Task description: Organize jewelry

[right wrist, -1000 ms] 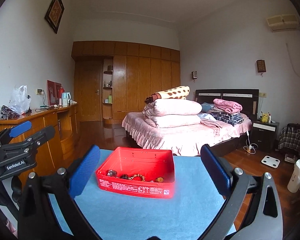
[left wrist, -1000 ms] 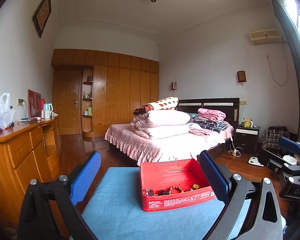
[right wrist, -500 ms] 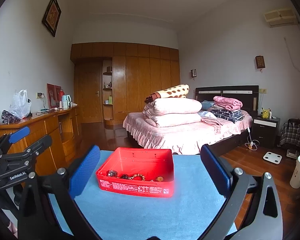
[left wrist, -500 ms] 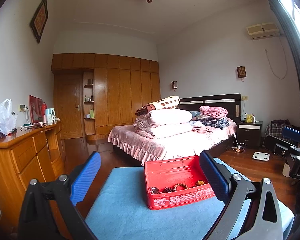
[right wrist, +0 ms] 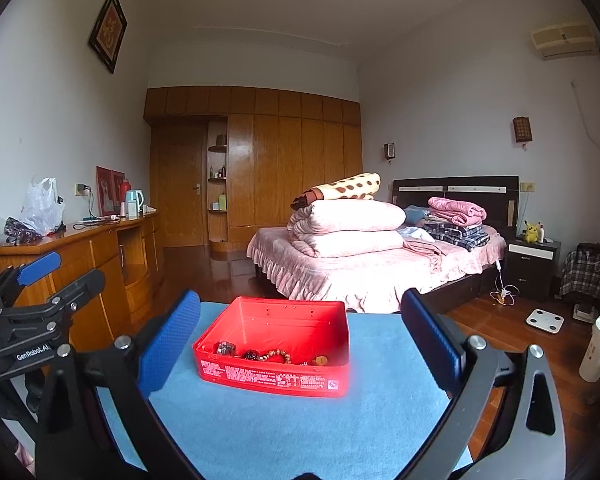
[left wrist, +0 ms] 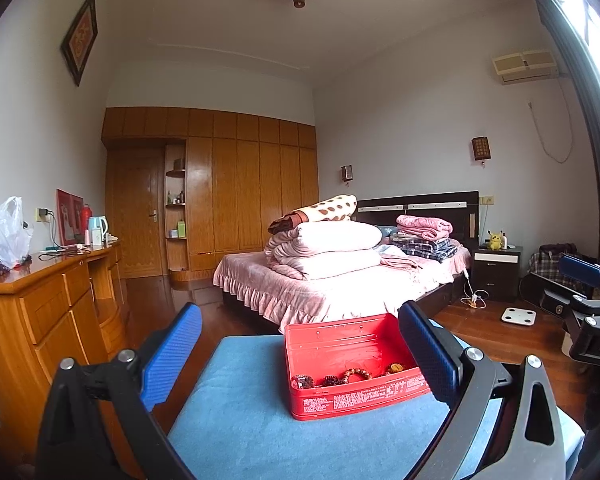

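Note:
A red tin box stands open on a blue cloth-covered table. Inside lie a beaded bracelet, dark bead pieces, a small clear item and an amber bead. My left gripper hovers open in front of the box, slightly to its left. My right gripper is open too, facing the box from the right side. Each gripper shows at the edge of the other's view.
A wooden dresser with a plastic bag and a kettle runs along the left. A bed piled with folded quilts lies beyond the table. A white bin and a scale are on the floor at right.
Both cameras have tilted up a little and the box sits lower in the left wrist view. Both grippers stay open and the box has not moved.

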Tool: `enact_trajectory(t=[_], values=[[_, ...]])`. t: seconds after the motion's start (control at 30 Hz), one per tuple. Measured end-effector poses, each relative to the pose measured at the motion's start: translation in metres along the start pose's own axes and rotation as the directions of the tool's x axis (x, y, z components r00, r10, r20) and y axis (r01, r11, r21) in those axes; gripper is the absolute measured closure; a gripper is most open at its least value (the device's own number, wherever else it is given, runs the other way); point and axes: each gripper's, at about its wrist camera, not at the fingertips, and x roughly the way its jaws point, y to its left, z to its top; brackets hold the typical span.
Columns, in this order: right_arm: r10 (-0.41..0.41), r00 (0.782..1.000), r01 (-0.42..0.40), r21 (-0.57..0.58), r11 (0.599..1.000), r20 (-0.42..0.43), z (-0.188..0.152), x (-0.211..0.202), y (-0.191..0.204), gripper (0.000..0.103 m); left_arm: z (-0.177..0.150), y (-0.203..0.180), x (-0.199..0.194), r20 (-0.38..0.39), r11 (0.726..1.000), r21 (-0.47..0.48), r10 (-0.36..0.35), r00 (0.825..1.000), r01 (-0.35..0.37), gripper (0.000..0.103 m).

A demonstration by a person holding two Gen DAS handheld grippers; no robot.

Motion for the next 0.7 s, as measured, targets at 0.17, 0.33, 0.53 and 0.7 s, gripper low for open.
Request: enact_trajectory(t=[0.17,0.33,0.53,0.7], values=[[-0.001,1.000,0.001,-0.002,1.000,0.001,0.0003,-0.0005,-0.0002,0.005,0.0006,0.0002,-0.0006,-0.001,1.000,0.000,0.000,1.000,0.000,0.006],[-0.003,1.000,0.003,-0.005,1.000,0.001,0.0006,-0.0001,-0.0015,0.005,0.0000,0.0022,0.0000,-0.004,1.000,-0.009,0.003,1.000,-0.003,0.006],[-0.004,1.000,0.004,-0.003,1.000,0.001,0.0046,-0.0003,-0.0042,0.005,0.0014,0.0013,0.0012,-0.010,1.000,-0.015,0.004,1.000,-0.005,0.006],[-0.004,1.000,0.004,-0.005,1.000,-0.001,0.0036,-0.0001,-0.0036,0.005,0.0023,0.0009,0.0025,-0.012,1.000,-0.019,0.000,1.000,0.000,0.006]])
